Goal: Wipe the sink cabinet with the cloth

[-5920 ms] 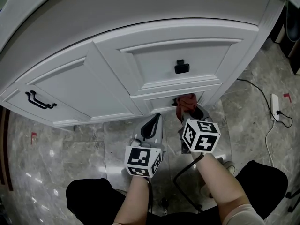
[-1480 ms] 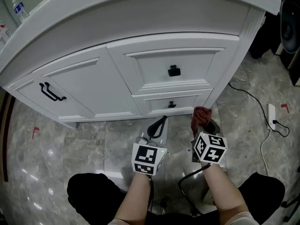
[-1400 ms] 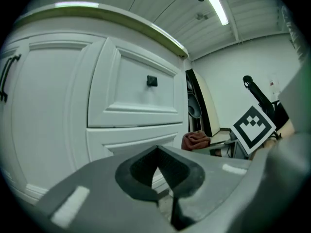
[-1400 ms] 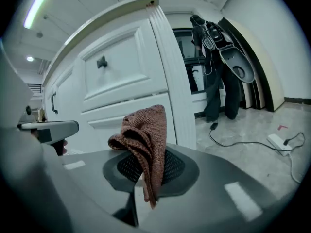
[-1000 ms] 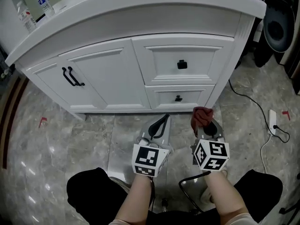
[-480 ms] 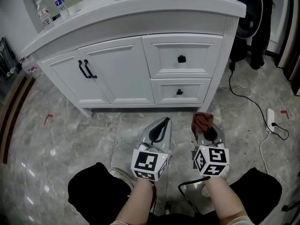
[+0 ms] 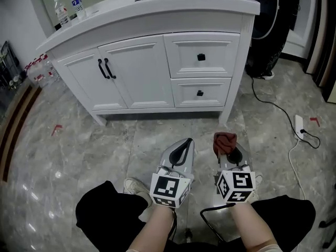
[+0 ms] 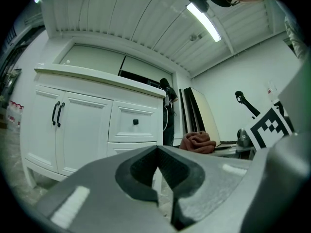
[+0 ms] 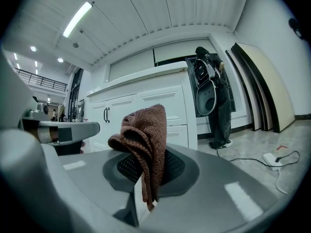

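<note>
Underfoot, a grey marbled floor (image 7: 68,140) fills most of the head view, and the white sink cabinet (image 7: 149,75) stands on it at the far side, with two doors on its left half and two drawers stacked on its right. A dark bag or garment (image 7: 269,30) hangs just beside the cabinet's right end. Nearer the person, both grippers are held low over the floor, well apart from the cabinet front and pointing toward it. The left gripper (image 7: 185,145) has its jaws brought together with nothing between them, as its own view (image 8: 159,176) shows. The right gripper (image 7: 229,148) is clamped on the reddish-brown cloth (image 7: 224,141), which bunches up above the jaw tips and droops down through the seam in the right gripper view (image 9: 146,135). A white power strip (image 7: 299,123) lies on the floor at the right with a black cable running to it. Two water bottles (image 7: 77,5) stand on the counter's left end. Paired black handles (image 7: 105,68) sit where the doors meet, and a small black knob (image 7: 201,57) marks the upper drawer.
</note>
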